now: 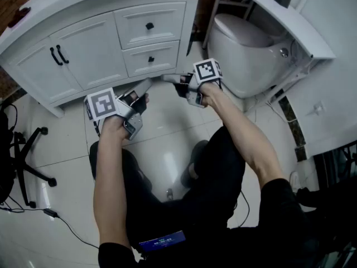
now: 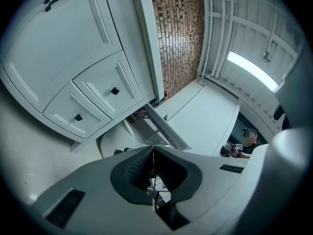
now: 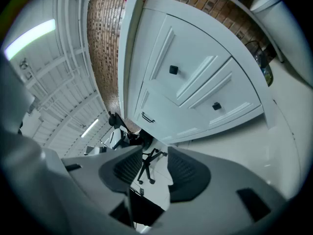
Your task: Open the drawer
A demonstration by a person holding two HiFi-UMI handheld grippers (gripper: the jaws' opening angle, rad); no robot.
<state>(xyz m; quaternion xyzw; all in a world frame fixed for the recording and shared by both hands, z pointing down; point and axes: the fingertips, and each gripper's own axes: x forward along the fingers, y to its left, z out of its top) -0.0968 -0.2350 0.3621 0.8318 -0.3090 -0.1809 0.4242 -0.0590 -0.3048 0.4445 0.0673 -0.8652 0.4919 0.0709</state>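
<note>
Drawer first: where is it, the listener asks.

Describer: Two sit stacked in a white vanity cabinet [image 1: 89, 60], to the right of its double doors. There is an upper drawer [image 1: 134, 28] and a lower drawer [image 1: 136, 61], each with one small black knob [image 1: 150, 58]. Both are fully closed. Which one is meant cannot be told.

Listener: And the person's tools?

Describer: The person sits low on the tiled floor with both arms stretched forward, probably to bring the grippers down to drawer height. The left gripper [image 1: 146, 85] is clenched on nothing, its pads pressed together. It hangs below the cabinet's base, apart from it, and looks idle, since one knob needs only one tool. The right gripper [image 1: 166, 78] has its jaws partly apart and empty. It points left in the head view, near the lower drawer's bottom corner, touching nothing. That half-open gap likely suits the small knob.

Listener: How far along, then?

Describer: Nothing is gripped yet, and the reach to a knob is not yet made. A toilet [image 1: 245, 38] stands close on the right, limiting elbow room.
</note>
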